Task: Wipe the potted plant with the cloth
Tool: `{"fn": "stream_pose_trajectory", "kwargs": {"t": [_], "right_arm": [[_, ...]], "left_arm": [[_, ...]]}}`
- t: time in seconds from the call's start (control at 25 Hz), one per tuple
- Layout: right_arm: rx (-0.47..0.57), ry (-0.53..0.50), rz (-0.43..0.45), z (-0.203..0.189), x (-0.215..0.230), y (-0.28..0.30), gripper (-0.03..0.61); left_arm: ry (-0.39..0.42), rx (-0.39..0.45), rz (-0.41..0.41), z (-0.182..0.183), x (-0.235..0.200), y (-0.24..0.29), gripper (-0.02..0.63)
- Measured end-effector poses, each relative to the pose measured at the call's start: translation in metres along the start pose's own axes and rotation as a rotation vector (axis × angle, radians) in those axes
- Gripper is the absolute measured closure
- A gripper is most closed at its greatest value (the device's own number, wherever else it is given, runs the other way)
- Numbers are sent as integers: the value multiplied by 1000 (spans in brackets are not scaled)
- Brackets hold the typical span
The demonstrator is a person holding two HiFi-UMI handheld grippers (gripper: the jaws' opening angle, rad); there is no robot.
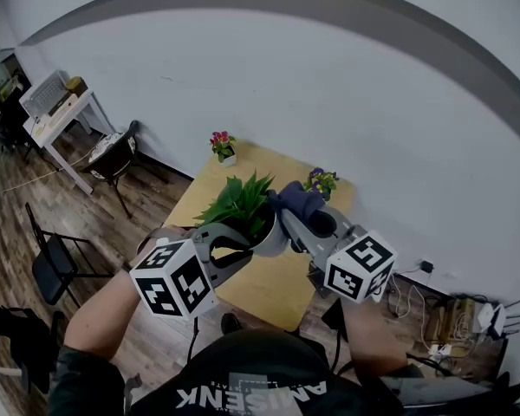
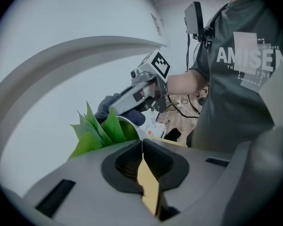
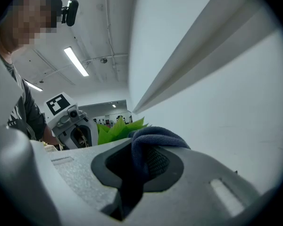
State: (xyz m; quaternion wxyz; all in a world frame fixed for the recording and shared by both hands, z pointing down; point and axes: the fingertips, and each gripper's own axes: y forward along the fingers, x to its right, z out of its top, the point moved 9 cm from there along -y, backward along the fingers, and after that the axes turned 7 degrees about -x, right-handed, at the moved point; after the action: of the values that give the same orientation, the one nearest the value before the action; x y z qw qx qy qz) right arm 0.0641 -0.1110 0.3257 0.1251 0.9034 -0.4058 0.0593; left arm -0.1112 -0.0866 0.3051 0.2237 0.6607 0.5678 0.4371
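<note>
Right gripper [image 1: 302, 222], clamped on the dark cloth [image 1: 296, 201], beside the potted plant [image 1: 241, 203] at frame centre; left gripper [image 1: 234, 248], jaws together, at the pot rim [image 1: 269, 244]. Risk: too hard a wipe tips the plant.

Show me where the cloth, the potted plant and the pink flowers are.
cloth [image 3: 153, 136], right gripper view, on its bunched top fold
potted plant [image 1: 240, 199], head view, on its green leaves
pink flowers [image 1: 219, 139], head view, on the blooms
</note>
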Motion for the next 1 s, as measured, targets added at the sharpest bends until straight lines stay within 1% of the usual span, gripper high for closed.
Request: {"fn": "stream_pose_trajectory", "kwargs": {"t": [0.24, 0.44, 0.56, 0.76, 0.88, 1.0], "right_arm": [[-40, 66, -29, -27, 15, 1, 534], [-85, 109, -50, -47, 27, -3, 532], [-118, 114, -58, -58, 31, -4, 532], [-155, 141, -63, -74, 43, -10, 532], [-133, 156, -77, -67, 51, -18, 532], [-84, 123, -57, -42, 51, -20, 534]], "left_arm": [[40, -26, 19, 2, -2, -1, 601], [56, -16, 8, 5, -3, 2, 601], [61, -14, -18, 6, -5, 5, 601], [99, -20, -28, 7, -4, 8, 600], [131, -10, -47, 9, -3, 5, 601], [173, -19, -66, 10, 1, 4, 601]]}}
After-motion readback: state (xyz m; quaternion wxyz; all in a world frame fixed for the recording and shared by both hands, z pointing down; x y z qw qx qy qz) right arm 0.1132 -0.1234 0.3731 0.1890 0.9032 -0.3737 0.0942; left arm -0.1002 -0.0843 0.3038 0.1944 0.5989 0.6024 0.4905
